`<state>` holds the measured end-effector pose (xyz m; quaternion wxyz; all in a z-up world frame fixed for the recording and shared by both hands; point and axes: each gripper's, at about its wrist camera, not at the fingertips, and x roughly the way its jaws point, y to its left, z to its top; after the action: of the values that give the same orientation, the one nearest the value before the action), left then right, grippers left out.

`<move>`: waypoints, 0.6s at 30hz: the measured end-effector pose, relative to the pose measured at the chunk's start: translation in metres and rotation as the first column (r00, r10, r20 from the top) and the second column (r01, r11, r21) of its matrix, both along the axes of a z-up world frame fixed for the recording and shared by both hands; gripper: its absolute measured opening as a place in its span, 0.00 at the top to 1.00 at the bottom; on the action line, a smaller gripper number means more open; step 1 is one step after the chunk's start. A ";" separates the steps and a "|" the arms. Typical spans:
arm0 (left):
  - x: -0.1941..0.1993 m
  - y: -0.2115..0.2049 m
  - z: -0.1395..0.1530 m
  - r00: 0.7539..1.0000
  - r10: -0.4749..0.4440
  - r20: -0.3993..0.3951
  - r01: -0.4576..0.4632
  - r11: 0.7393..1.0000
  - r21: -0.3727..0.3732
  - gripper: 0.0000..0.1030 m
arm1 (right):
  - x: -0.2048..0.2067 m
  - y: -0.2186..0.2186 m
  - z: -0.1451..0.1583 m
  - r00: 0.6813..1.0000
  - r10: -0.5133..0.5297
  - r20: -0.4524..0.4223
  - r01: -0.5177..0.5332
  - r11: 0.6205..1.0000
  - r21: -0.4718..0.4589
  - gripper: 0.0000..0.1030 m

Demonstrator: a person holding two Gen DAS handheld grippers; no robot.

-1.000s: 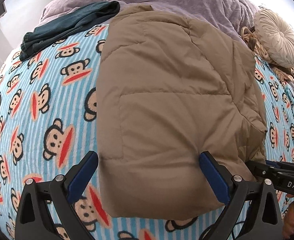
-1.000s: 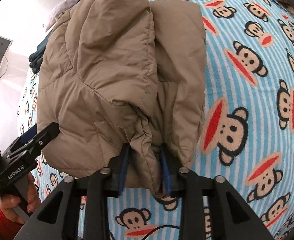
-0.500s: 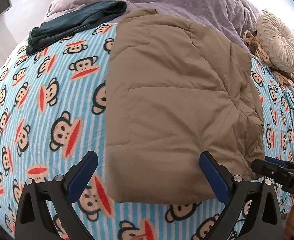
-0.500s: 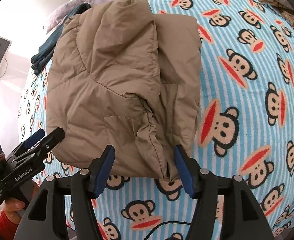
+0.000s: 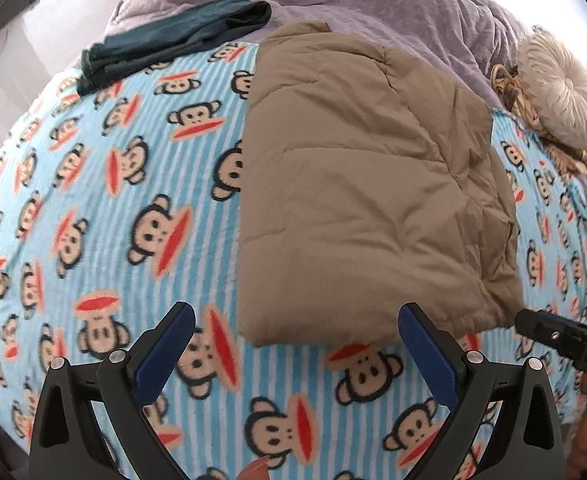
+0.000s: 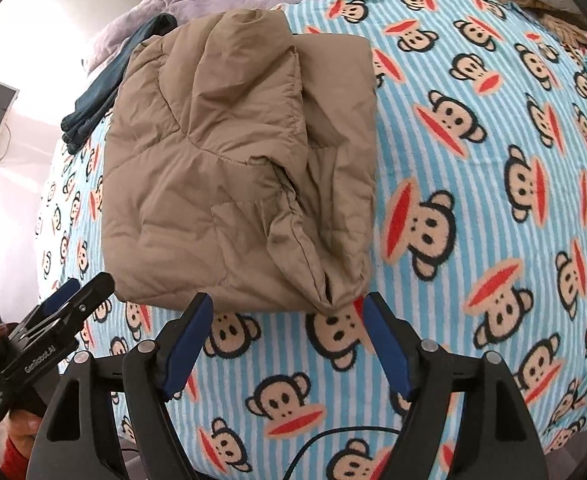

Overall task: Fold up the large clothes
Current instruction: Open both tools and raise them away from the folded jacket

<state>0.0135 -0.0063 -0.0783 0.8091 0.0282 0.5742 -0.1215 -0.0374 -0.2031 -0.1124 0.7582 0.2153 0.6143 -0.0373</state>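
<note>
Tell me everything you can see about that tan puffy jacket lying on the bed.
The tan jacket is a quilted, padded coat of smooth, slightly shiny fabric with stitched panels. It lies folded into a thick rough rectangle, flat on the monkey-print blanket, its far end reaching the purple duvet. In the right wrist view a loose flap with a gathered hem overlaps the top on one side. Neither gripper touches it; both hang just short of its near edge.

My bed wears a blue-and-white striped fleece blanket printed with monkey faces [image 5: 93,208], a rumpled lilac duvet [image 5: 373,4] heaped at its far end beside a round cream pleated cushion [image 5: 561,92], white walls [image 6: 45,36] bright with daylight.
</note>
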 end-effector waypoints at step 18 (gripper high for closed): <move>-0.041 0.011 0.077 0.993 0.013 0.118 -0.019 0.999 0.042 0.01 | -0.034 0.023 0.067 0.994 0.011 0.110 0.007 0.987 -0.160 0.00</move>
<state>-0.0273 0.0042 -0.0014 0.8418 0.0483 0.5281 -0.1007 -0.0714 -0.1800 -0.0450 0.8060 0.1546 0.5666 -0.0739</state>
